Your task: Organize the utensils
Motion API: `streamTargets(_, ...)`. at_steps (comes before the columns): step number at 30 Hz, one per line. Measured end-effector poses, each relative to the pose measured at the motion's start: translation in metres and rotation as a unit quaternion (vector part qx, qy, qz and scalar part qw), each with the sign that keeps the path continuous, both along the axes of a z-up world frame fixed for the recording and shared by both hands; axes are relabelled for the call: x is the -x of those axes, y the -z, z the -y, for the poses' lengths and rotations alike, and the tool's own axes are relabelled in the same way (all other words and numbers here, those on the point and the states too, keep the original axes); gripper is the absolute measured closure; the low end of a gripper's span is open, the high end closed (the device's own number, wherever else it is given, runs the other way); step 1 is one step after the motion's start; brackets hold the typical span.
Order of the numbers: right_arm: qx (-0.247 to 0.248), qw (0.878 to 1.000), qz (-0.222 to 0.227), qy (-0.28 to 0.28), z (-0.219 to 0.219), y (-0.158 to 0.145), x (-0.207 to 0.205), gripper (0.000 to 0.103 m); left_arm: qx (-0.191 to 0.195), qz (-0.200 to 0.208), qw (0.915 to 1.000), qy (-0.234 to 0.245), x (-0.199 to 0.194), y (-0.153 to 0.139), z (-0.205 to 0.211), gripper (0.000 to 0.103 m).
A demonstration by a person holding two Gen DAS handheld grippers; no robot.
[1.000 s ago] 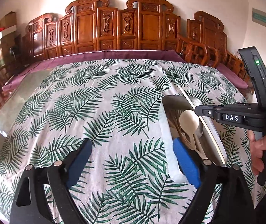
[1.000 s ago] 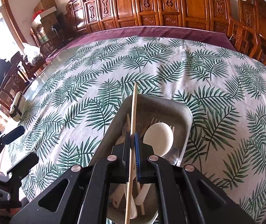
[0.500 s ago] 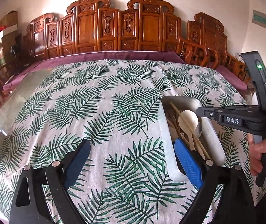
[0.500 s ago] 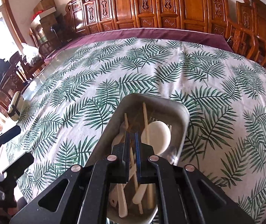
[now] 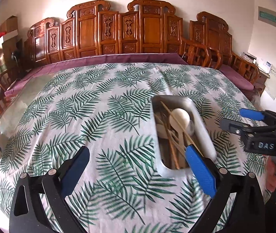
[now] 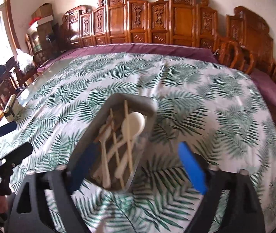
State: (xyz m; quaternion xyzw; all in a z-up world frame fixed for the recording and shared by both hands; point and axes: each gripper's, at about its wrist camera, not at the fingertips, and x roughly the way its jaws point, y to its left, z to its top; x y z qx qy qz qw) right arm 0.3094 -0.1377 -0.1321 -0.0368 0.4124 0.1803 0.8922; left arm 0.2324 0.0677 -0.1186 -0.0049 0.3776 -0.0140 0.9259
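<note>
The right tool (image 6: 138, 167) has just been opening and stands wide, nothing between its pads. The left tool (image 5: 138, 171) is wide open and empty too. Beyond them the tray (image 6: 149, 104) on the worktop (image 5: 103, 104) holds the spoon (image 6: 134, 123) and chopsticks (image 6: 126, 116).

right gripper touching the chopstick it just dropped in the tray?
Apart. In the right wrist view the right gripper, its jaws just opened wide, has nothing between them; the chopstick lies loose in the tray.
</note>
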Motion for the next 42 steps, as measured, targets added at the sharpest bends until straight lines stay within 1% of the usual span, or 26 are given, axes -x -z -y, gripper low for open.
streamTargets(1,0.005,1.000,0.003,0.005,0.005,-0.002,0.006,0.002,0.003,0.001,1.0000,0.004,0.004,-0.001,0.004,0.007)
streamTargets(5,0.015,1.000,0.007,0.022,0.023,-0.007,0.028,0.002,-0.005,-0.002,1.0000,0.007,0.018,-0.006,0.019,0.007)
streamTargets(10,0.000,0.999,0.031,0.037,0.048,-0.027,0.068,0.002,-0.007,-0.001,0.9999,0.010,0.040,-0.019,0.032,0.007)
streamTargets(12,-0.009,0.998,0.052,0.042,0.057,-0.041,0.087,0.002,-0.013,0.011,0.9998,0.010,0.056,-0.030,0.038,0.007)
streamTargets(16,-0.032,0.994,0.086,0.054,0.075,-0.071,0.125,0.002,-0.013,0.034,0.9993,0.010,0.083,-0.053,0.049,0.007)
streamTargets(22,-0.047,0.988,0.134,0.059,0.088,-0.109,0.168,0.002,-0.025,0.072,0.9970,0.011,0.114,-0.086,0.060,0.007)
streamTargets(26,-0.054,0.983,0.162,0.064,0.094,-0.127,0.192,0.002,-0.024,0.085,0.9961,0.007,0.130,-0.100,0.064,0.007)
streamTargets(29,-0.047,0.980,0.179,0.068,0.093,-0.134,0.207,0.002,-0.020,0.085,0.9962,0.006,0.138,-0.105,0.065,0.007)
streamTargets(32,-0.037,0.978,0.193,0.072,0.089,-0.135,0.216,0.002,-0.019,0.089,0.9958,0.001,0.144,-0.108,0.064,0.007)
streamTargets(35,-0.042,0.979,0.187,0.072,0.088,-0.132,0.219,0.002,-0.019,0.091,0.9956,-0.001,0.146,-0.108,0.063,0.007)
streamTargets(42,-0.046,0.978,0.190,0.076,0.087,-0.134,0.221,0.002,-0.017,0.100,0.9948,-0.009,0.150,-0.109,0.061,0.007)
